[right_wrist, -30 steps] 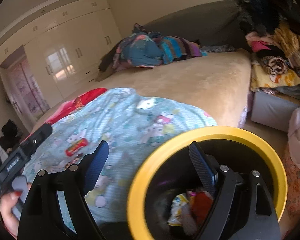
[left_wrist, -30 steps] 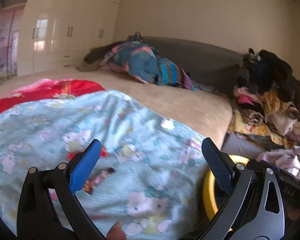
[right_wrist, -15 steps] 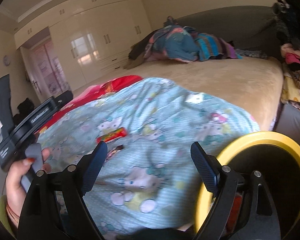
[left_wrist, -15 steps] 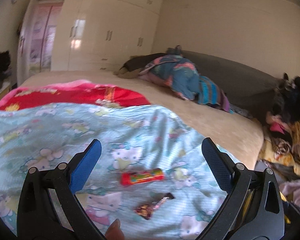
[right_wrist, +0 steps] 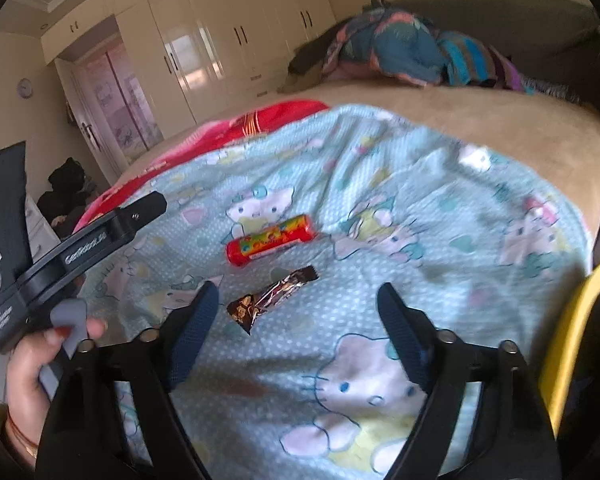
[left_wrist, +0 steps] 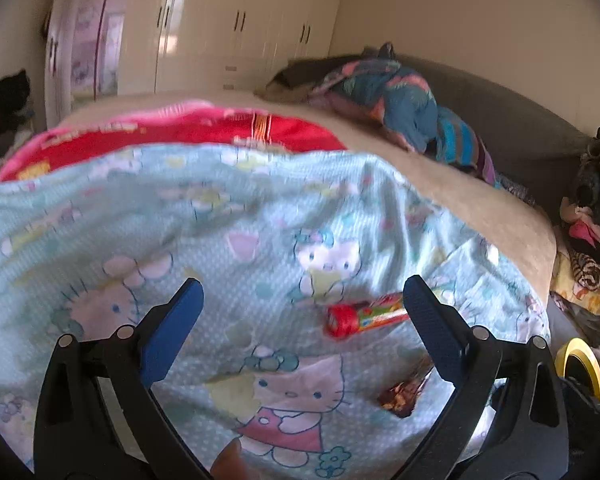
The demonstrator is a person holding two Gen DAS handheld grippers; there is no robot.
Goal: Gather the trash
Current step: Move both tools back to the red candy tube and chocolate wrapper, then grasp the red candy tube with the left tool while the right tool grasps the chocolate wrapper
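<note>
While both grippers hang above the bed, the trash left on it lies as follows.

Item one: red tube wrapper, cylindrical, bright printed label, lying on the pale blue cartoon blanket, long axis running left to right. In the left wrist view it sits just off the inner face of the right-hand finger, nothing pinching it.

Item two: dark snack wrapper, crinkled foil, flat, just nearer than the tube and apart from it; its near end flares open.

Left gripper: jaws apart, empty, held in a hand at the left of the right wrist view.

Right gripper: jaws wide but closing, nothing between them; the dark wrapper lies just beyond its left-hand finger.

Yellow-rimmed bin: at the right, off the bed's edge, its contents hidden here.

Other stock: red blanket at the far left, bundled bedding against the grey headboard, white wardrobe beyond.

Handling note, as judgement: the step in hand looks like the approach to a pick. The tube probably grips best across its short width, fingers straddling the middle so it cannot roll. The foil wrapper is thin; fingertips should press down to the blanket and close on the wrapper's body, taking care not to gather cloth with it.
</note>
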